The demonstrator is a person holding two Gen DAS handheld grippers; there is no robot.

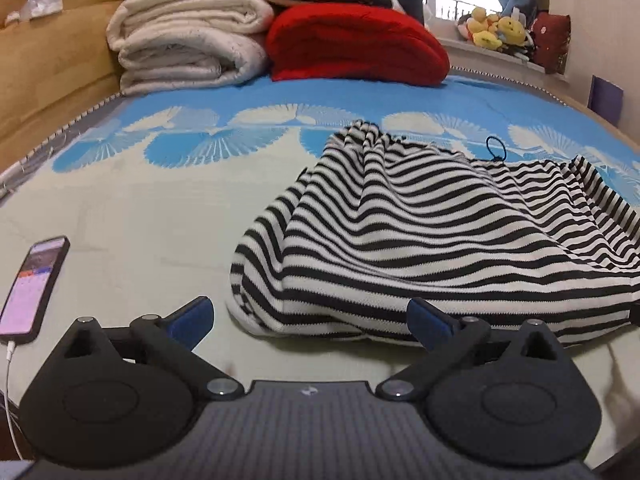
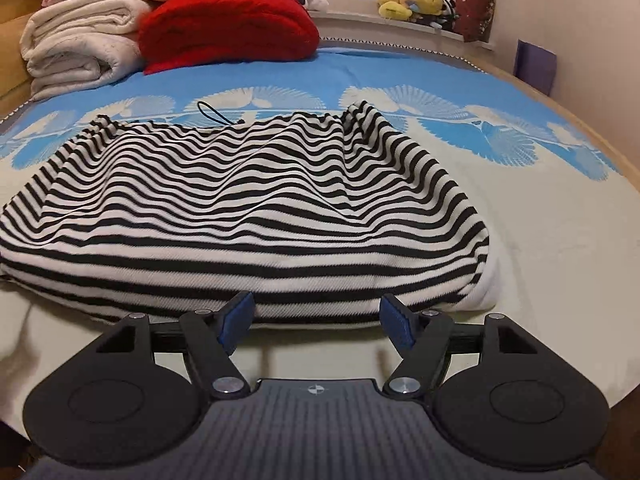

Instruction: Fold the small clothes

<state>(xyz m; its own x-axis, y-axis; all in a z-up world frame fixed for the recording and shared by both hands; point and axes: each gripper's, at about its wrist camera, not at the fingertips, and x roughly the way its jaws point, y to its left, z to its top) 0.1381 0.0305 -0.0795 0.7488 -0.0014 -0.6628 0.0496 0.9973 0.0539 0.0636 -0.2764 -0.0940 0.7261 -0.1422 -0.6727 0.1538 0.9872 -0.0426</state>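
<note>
We see the striped garment [image 2: 240, 208] lying rumpled on the bed cover [image 2: 540, 240], its near folded edge running straight across in front of us and its far edge bunched up into two small peaks. A black hair tie [image 2: 212, 114] lies at that far edge, touching the cloth.

Our left gripper [image 1: 310, 320] has its jaws spread wide with nothing between them; its blue pads [image 1: 192, 316] hang over bare cover just short of the garment's near left corner. Our right gripper [image 2: 316, 320] also stands apart and grips nothing, its pads just at the near hem, not pressing on it.

Open cover stretches to the left of the garment and to its right, and a wide blue band with white fan shapes lies beyond it. At the head of the bed, well apart from the garment, sit folded white blankets [image 2: 80, 40] and a red cushion [image 2: 228, 28].

Only the left view shows us a phone [image 1: 34, 284] with a lit screen and a white cable [image 1: 10, 392] at the bed's near left edge, and the wooden side panel [image 1: 52, 68] beside the blankets. Only the right view shows the garment's right corner and the bed's right edge, where a purple thing [image 2: 536, 64] leans on the wall. Both views catch plush toys [image 2: 412, 0] on the sill.
</note>
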